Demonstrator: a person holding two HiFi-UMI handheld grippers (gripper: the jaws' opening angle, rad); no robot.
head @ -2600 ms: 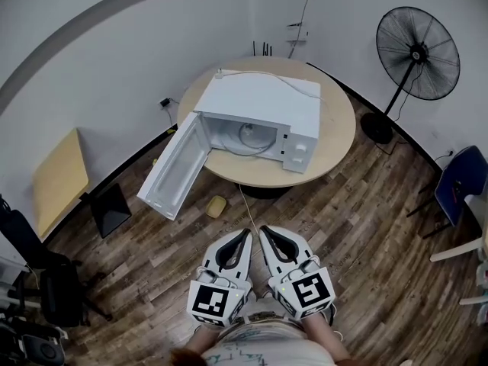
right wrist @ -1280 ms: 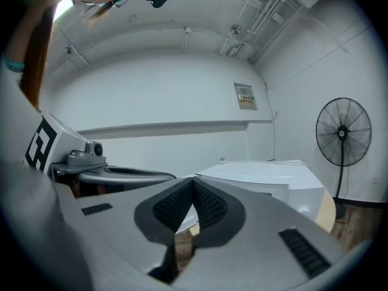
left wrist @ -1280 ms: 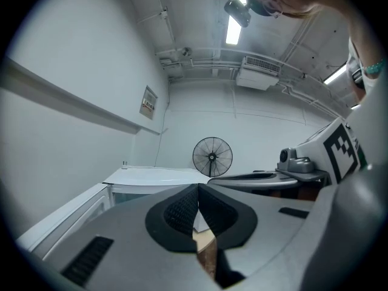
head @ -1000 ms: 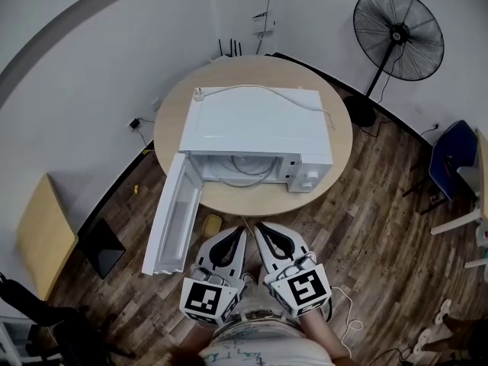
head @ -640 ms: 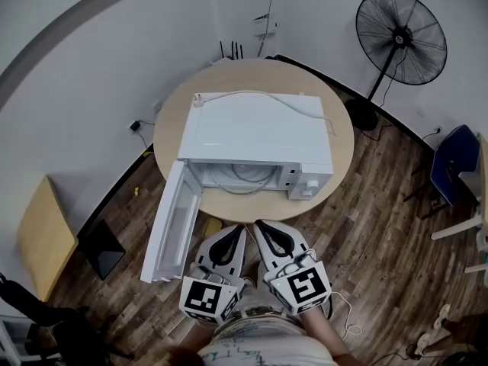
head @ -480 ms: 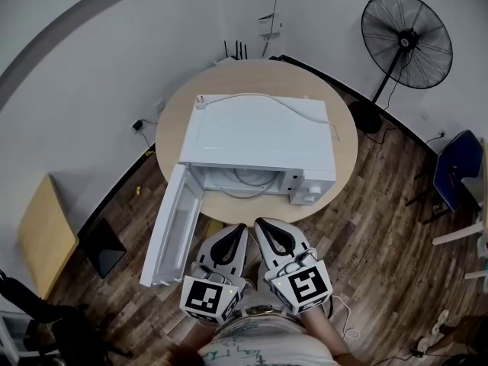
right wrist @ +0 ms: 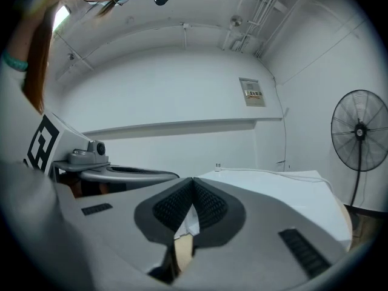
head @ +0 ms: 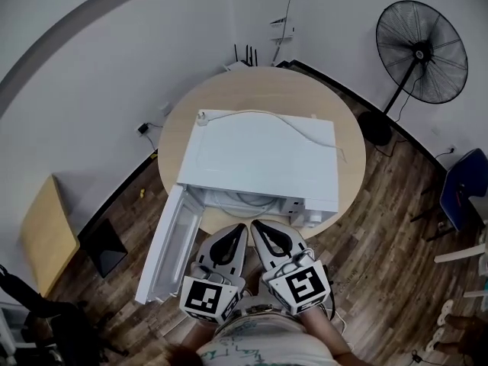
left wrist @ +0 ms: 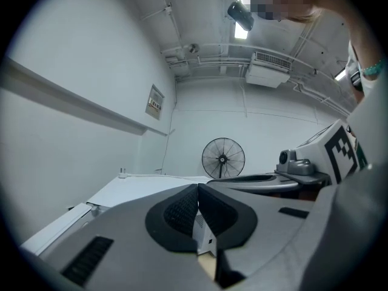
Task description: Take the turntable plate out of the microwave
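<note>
Round table (head: 347,155) carries the microwave (head: 259,155), door (head: 169,242) wide, turntable plate (head: 244,200) inside; I'd say the left gripper (head: 241,228) and right gripper (head: 257,225), both closed and empty, should part their jaws, then enter low.

A round wooden counter (head: 352,178) stands on the wood-plank floor (head: 381,242). A black pedestal fan (head: 423,52) stands nearby at the wall. A blue chair (head: 465,185) sits at the right edge.

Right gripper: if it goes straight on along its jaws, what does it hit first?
Probably the front of the microwave. The right gripper, shut and empty, points at it from close by. Depth is unclear, so exactly where on the front is a guess.
</note>
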